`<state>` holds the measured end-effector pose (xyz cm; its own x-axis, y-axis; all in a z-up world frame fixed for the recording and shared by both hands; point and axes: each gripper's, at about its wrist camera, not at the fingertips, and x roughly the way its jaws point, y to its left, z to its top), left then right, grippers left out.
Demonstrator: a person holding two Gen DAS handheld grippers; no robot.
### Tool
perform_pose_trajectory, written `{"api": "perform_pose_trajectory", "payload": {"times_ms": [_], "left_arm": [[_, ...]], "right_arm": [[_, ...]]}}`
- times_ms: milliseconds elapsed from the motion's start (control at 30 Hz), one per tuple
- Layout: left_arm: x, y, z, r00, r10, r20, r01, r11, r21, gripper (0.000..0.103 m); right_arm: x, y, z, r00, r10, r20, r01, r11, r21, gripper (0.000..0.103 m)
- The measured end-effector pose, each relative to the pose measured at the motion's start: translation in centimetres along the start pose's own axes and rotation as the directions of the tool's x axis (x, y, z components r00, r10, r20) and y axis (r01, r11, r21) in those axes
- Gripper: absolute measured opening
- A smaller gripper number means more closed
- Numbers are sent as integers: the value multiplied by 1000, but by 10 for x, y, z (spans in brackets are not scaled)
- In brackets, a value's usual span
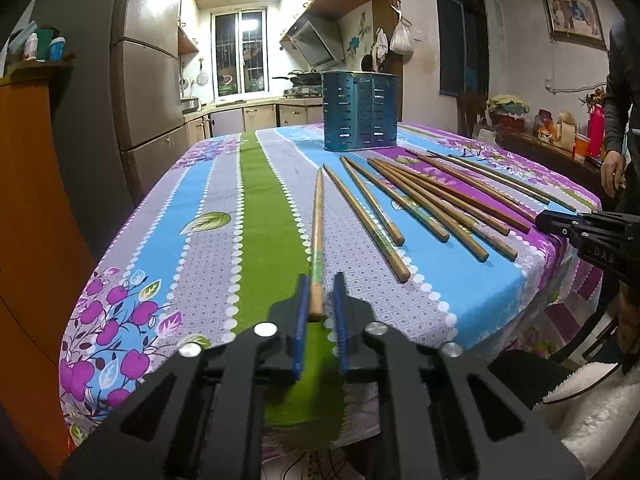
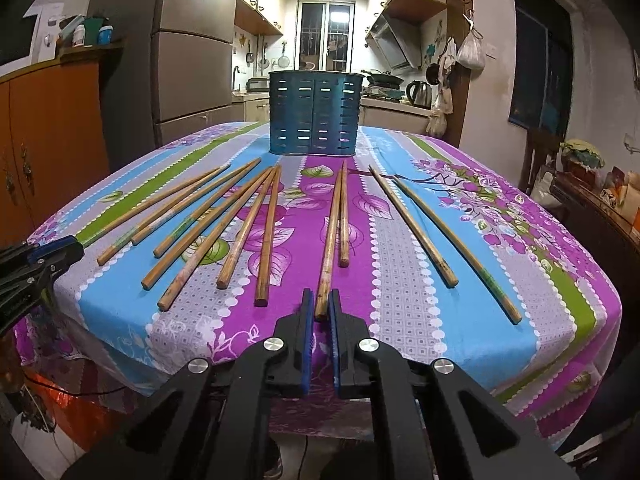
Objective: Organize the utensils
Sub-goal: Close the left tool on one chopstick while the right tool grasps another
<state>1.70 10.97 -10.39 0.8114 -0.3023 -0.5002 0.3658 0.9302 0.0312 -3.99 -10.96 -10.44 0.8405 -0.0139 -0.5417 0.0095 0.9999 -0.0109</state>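
Early in the job, by the look of it. All the long brown wooden chopsticks [image 2: 240,216] in view lie loose on the striped floral tablecloth [image 2: 400,264], fanned out with butt ends toward the near edge; none stands in the holder as far as either view shows.

Left gripper [image 1: 320,280]: blue-padded jaws drawn together on the butt end of one wooden chopstick with a green band [image 1: 317,240], which lies apart from the others on the green stripe. The pads appear to press it, though a sliver of gap on one side cannot be ruled out.

Right gripper [image 2: 319,300]: jaws clamped on the near end of a pale wooden chopstick [image 2: 329,248], the longer-reaching one of a close pair at mid-table. Its partner [image 2: 344,220] lies touching or just beside it, free.

Container: one blue slotted metal utensil holder [image 2: 314,114], upright at the far side of the table, well apart from both grippers. Its interior is hidden from both views; nothing pokes above the rim, so it is probably empty.

Left to do: lift the two gripped sticks, carry them to the holder, then the rest.
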Motion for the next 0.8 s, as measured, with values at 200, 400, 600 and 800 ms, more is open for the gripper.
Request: {"api": "perform_pose_trajectory", "payload": {"times_ms": [200, 400, 600, 800], "left_arm": [[-3, -2, -2, 1000, 15, 16, -15, 1000, -4, 5], [-6, -3, 0, 1000, 27, -10, -27, 1000, -9, 5], [-14, -4, 4, 999, 35, -24, -36, 999, -17, 5], [-28, -3, 17, 999, 34, 6, -34, 998, -46, 5]], "right_arm": [[-2, -2, 0, 1000, 12, 2, -12, 1000, 11, 8], [-5, -10, 4, 1000, 20, -13, -19, 999, 34, 8], [-17, -12, 11, 1000, 20, 5, -20, 1000, 20, 7], [-37, -15, 22, 998, 21, 61, -20, 1000, -7, 7]]}}
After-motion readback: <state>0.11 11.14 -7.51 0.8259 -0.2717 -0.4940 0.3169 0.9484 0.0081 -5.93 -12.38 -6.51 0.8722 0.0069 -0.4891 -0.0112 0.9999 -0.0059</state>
